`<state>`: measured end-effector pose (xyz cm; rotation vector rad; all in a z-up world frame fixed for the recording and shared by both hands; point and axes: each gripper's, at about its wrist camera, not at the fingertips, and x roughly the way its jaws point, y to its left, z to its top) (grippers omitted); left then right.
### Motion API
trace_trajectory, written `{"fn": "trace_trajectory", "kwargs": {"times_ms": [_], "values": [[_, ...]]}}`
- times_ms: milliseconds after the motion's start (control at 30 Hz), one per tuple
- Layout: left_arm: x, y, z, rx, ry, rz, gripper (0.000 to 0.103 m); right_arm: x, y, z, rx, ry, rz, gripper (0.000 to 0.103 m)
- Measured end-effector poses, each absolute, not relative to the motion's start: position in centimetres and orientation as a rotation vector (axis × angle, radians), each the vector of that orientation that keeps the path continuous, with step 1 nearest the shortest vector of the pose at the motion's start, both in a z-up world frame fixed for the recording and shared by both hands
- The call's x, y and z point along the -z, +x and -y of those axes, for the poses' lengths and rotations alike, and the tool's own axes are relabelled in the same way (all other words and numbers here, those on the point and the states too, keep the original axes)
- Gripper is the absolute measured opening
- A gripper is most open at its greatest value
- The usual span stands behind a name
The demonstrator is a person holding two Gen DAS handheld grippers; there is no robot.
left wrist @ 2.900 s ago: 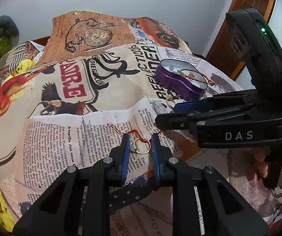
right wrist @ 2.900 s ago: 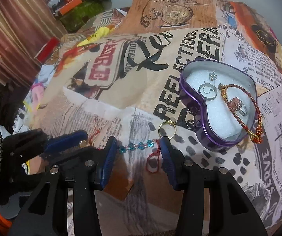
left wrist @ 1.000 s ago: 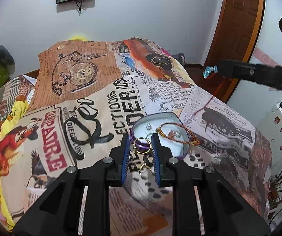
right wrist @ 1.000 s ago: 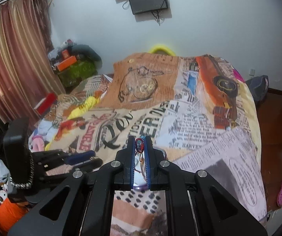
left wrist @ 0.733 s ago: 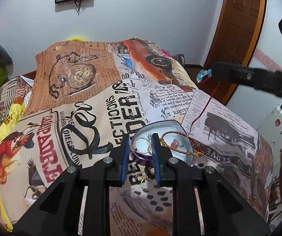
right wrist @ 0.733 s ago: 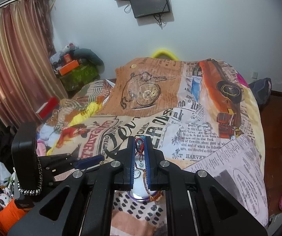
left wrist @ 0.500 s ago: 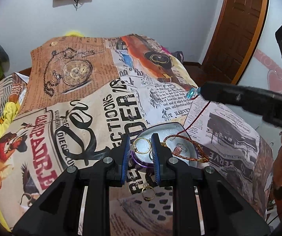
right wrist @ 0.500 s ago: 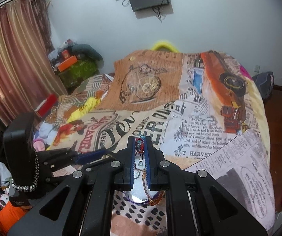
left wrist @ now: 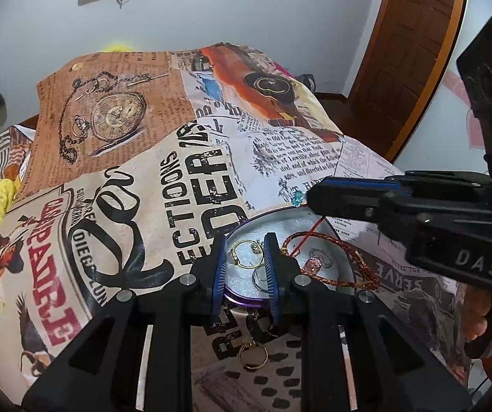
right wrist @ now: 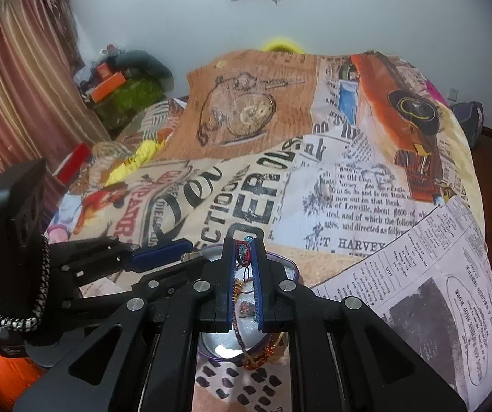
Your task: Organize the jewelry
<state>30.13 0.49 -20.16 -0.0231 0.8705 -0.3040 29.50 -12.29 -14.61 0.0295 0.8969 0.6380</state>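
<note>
A purple heart-shaped tin [left wrist: 243, 300] with white foam lies on the bedspread. It holds a silver ring [left wrist: 259, 278], a pink-stone ring [left wrist: 317, 261] and a red-gold braided bracelet [left wrist: 352, 252] that hangs over its rim. My left gripper [left wrist: 245, 245] is shut on a thin gold ring [left wrist: 244, 256], just above the tin's near side. My right gripper [right wrist: 244, 245] is shut on a blue-bead bracelet [right wrist: 244, 253] above the tin [right wrist: 282, 260]. In the left wrist view the beads [left wrist: 296, 199] show at its tip, and their red cord [left wrist: 309, 231] trails down into the tin.
A second gold ring [left wrist: 253, 355] lies loose on the spread in front of the tin. The newspaper-print bedspread [left wrist: 126, 178] slopes off on all sides. A wooden door [left wrist: 414, 51] stands at the right; curtains [right wrist: 12, 96] and piled clutter [right wrist: 122, 86] are at the left.
Both grippers have come down and closer to the tin, each still holding its piece. The bead bracelet's red cord now hangs into the tin.
</note>
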Motion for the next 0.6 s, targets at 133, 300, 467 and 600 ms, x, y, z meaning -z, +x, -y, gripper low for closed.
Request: {"fn": "trace_trajectory", "kwargs": {"times_ms": [133,300,467,600], "values": [[20.3,30.3,-0.4,0.309,-0.021,-0.873,0.020,15.4,29.8,12.4,-0.638,0.033,-0.922,0.008],[20.3,30.2,-0.2,0.302,-0.007,-0.871,0.020,16.4,29.9,12.0,-0.640,0.013,-0.955,0.008],[20.0,29.9,-0.4,0.290,-0.010,-0.869,0.020,16.7,29.8,11.8,-0.638,-0.004,-0.968,0.008],[19.5,29.5,-0.7,0.284,-0.014,-0.866,0.020,16.4,29.6,11.8,-0.636,-0.015,-0.966,0.008]]}}
